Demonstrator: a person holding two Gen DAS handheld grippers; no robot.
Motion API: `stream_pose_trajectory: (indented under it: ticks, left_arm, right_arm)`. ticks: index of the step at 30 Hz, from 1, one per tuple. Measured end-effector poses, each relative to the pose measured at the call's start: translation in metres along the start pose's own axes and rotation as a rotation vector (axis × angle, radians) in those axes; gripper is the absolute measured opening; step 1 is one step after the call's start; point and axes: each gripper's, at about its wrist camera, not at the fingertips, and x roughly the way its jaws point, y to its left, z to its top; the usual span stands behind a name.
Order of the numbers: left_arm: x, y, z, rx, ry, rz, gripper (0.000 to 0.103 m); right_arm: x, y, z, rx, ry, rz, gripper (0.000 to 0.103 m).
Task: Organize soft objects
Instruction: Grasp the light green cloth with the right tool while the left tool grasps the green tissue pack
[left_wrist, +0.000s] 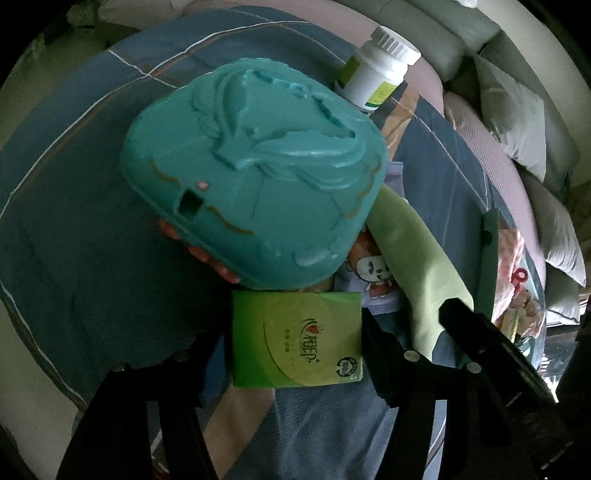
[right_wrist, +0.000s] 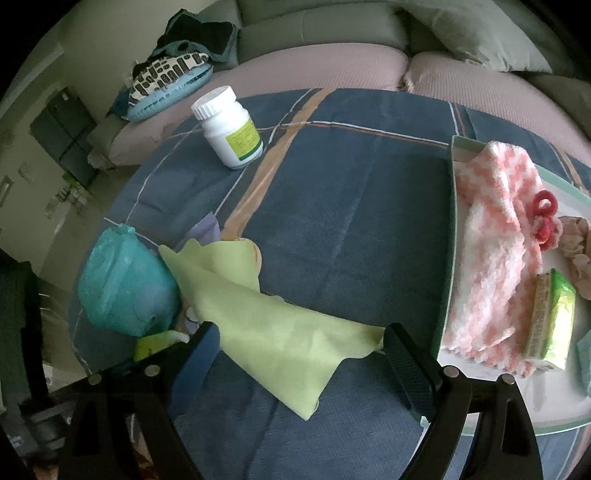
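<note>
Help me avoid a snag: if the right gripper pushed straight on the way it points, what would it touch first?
Most likely the light green cloth: it lies directly between the open fingers of the right gripper, spread on the blue blanket. Depth is hard to read, but nothing else appears in that line.

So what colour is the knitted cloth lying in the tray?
Pink and white check, the knitted cloth in the tray; clearest in the right wrist view.

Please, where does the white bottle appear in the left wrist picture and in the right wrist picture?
Left wrist: white bottle at top, right of centre, behind the teal box.
Right wrist: bottle upper left, standing on the blue cloth.
Shared landmark: the green cloth, lying beside the teal box in both.
</note>
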Motion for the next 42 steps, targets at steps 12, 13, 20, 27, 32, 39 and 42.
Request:
stream_pose_trajectory:
  ticks: [12,13,20,27,32,39,42]
  left_arm:
    - [-0.003,0.013,0.001,-0.062,0.007,-0.043,0.066]
    - [-0.003,0.013,0.001,-0.063,0.008,-0.045,0.066]
    - [-0.007,0.018,-0.001,-0.075,0.01,-0.049,0.066]
    - [-0.004,0.018,0.004,-0.077,0.013,-0.052,0.066]
    - [-0.003,0.016,0.005,-0.078,0.014,-0.051,0.066]
    - [-0.003,0.015,0.004,-0.078,0.014,-0.049,0.066]
    - [-0.002,0.014,0.004,-0.076,0.014,-0.048,0.066]
  right_arm:
    - [0.004,0.005,-0.003,-0.036,0.022,-0.029,0.092]
    - [0.006,0.008,-0.004,-0.053,0.029,-0.038,0.092]
    - [0.014,0.013,-0.008,-0.091,0.062,-0.065,0.092]
    - [0.024,0.021,-0.012,-0.142,0.089,-0.114,0.09]
    - [0.026,0.022,-0.013,-0.148,0.094,-0.137,0.077]
    - [0.019,0.01,-0.011,-0.114,0.07,-0.131,0.047]
    - [0.017,0.008,-0.009,-0.098,0.06,-0.132,0.036]
